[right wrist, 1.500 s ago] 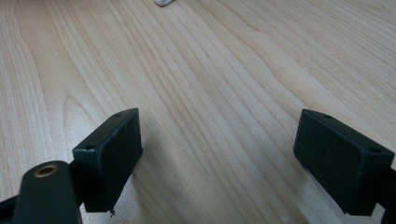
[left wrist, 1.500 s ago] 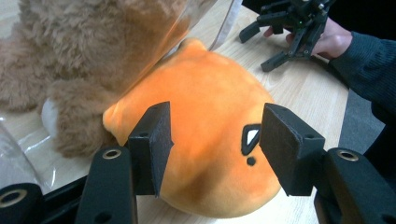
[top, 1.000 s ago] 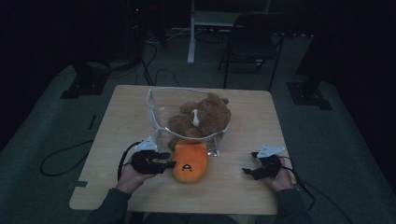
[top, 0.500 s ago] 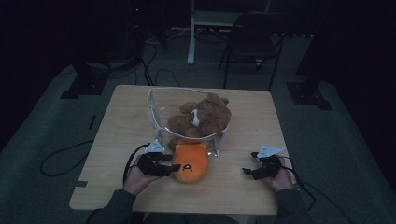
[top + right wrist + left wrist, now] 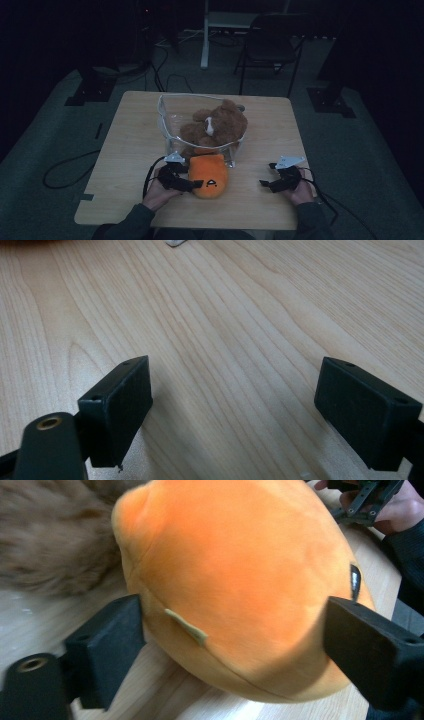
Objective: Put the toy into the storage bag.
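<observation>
Orange plush toy (image 5: 240, 580) hides the table between the left claw's (image 5: 235, 645) jaws.

The high view looks forward and down from above the person's side, taking in the whole tabletop (image 5: 130, 145) from afar. The left gripper view rides close behind its jaws, facing the orange plush (image 5: 240, 580), which the high view shares at 6 o'clock (image 5: 209, 175). The right gripper view skims bare wood closely.
</observation>
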`<move>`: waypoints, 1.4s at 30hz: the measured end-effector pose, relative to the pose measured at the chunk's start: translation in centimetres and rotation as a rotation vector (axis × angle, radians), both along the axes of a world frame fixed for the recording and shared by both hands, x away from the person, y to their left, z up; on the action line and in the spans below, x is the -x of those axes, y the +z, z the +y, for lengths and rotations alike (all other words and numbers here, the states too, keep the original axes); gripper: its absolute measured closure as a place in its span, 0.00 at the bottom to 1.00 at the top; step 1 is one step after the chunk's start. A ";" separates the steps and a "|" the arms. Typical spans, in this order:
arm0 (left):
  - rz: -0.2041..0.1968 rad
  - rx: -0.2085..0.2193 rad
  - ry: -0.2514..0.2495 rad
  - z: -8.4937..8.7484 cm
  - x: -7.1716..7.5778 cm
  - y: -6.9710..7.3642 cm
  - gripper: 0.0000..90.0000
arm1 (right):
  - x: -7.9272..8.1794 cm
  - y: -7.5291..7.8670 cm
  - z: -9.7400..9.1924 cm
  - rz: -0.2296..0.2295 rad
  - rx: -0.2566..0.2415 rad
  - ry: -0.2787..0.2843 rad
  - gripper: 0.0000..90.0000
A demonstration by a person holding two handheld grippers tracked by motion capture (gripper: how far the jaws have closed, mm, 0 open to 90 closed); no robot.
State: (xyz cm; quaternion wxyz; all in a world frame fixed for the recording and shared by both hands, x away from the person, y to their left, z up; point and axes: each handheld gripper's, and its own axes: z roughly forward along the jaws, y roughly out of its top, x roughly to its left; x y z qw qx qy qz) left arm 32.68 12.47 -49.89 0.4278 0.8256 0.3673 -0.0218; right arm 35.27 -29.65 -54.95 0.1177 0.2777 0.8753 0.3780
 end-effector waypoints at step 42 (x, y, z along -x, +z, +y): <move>-0.057 0.022 -0.073 -1.9 0.9 1.0 0.53 | 0.0 0.0 0.0 0.000 0.000 0.001 0.16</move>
